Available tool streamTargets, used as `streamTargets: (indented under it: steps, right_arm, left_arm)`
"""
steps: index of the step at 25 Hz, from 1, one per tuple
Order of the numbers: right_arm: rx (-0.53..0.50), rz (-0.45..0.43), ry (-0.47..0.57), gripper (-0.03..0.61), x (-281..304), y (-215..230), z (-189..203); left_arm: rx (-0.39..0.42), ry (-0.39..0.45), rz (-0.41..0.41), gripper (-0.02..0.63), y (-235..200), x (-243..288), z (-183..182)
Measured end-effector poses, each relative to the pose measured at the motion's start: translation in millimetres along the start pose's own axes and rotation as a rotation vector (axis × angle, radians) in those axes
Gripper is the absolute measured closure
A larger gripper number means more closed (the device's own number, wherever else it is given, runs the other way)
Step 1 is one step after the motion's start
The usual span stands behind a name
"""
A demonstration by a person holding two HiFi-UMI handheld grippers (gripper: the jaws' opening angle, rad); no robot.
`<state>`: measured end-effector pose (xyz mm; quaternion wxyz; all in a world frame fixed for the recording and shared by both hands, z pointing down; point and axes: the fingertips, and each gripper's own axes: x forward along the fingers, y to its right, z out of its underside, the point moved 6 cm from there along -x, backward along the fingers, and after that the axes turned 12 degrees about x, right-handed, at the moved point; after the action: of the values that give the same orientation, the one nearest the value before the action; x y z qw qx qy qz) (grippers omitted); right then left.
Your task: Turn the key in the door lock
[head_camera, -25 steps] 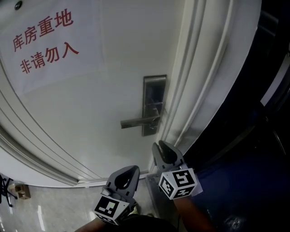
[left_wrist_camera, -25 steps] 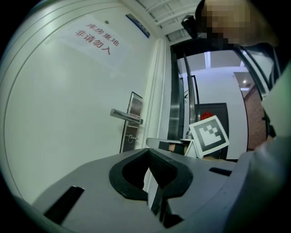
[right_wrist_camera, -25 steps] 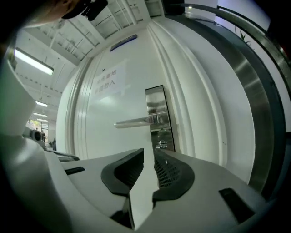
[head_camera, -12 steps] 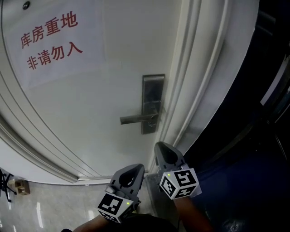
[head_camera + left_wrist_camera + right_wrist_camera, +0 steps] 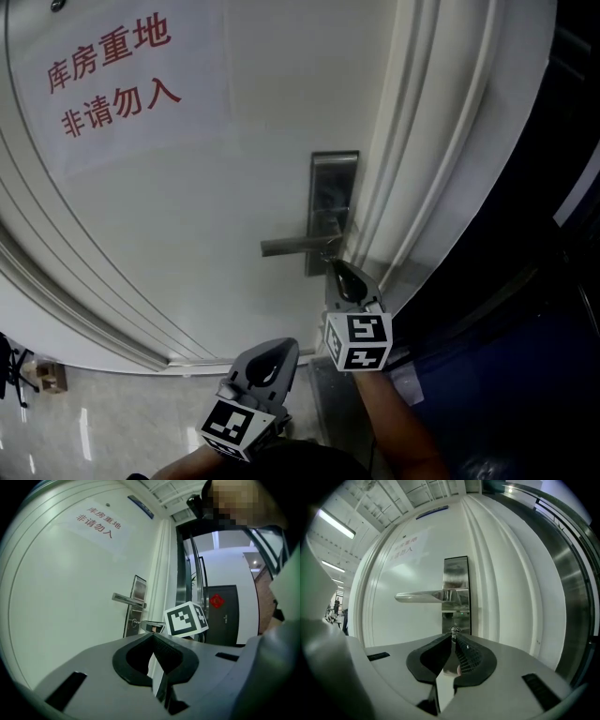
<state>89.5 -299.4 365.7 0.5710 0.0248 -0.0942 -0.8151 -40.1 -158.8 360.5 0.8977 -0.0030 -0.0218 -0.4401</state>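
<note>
Your right claw (image 5: pixel 453 636) is pressed together, tips right at the small round silver key (image 5: pixel 453 630) below the door handle (image 5: pixel 424 596).

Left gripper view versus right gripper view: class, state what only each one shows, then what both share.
Only the left gripper view shows the marker cube of the right gripper, and a dark door with a red ornament beyond the doorway. Only the right gripper view shows ceiling strip lights and that gripper's fingers closed on the key below the lever handle. Both show the white door, its red-lettered sign, that handle and the steel lock plate.
</note>
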Motion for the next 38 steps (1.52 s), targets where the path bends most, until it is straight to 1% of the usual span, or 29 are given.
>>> streamTargets:
  steps: [8, 14, 17, 27, 38]
  right_arm:
    - [-0.022, 0.002, 0.010, 0.549, 4.1, -3.5, 0.8]
    - [0.009, 0.000, 0.007, 0.549, -4.8, -0.7, -1.0]
    - [0.016, -0.001, 0.012, 0.559, -13.6, -2.3, -2.1]
    - [0.023, -0.026, 0.024, 0.565, -32.4, -7.5, -7.0]
    - [0.024, -0.032, 0.021, 0.565, -35.0, -11.7, -8.2]
  left_arm:
    - [-0.011, -0.010, -0.001, 0.611, -6.4, 3.7, 4.2]
    - [-0.007, -0.003, 0.015, 0.611, -1.7, 5.8, 2.1]
    - [-0.003, 0.006, 0.023, 0.611, 1.5, 6.2, 0.2]
    - [0.008, 0.022, 0.039, 0.611, 12.3, 2.0, -4.7]
    - [0.020, 0.035, 0.052, 0.611, 16.4, -3.0, -9.3]
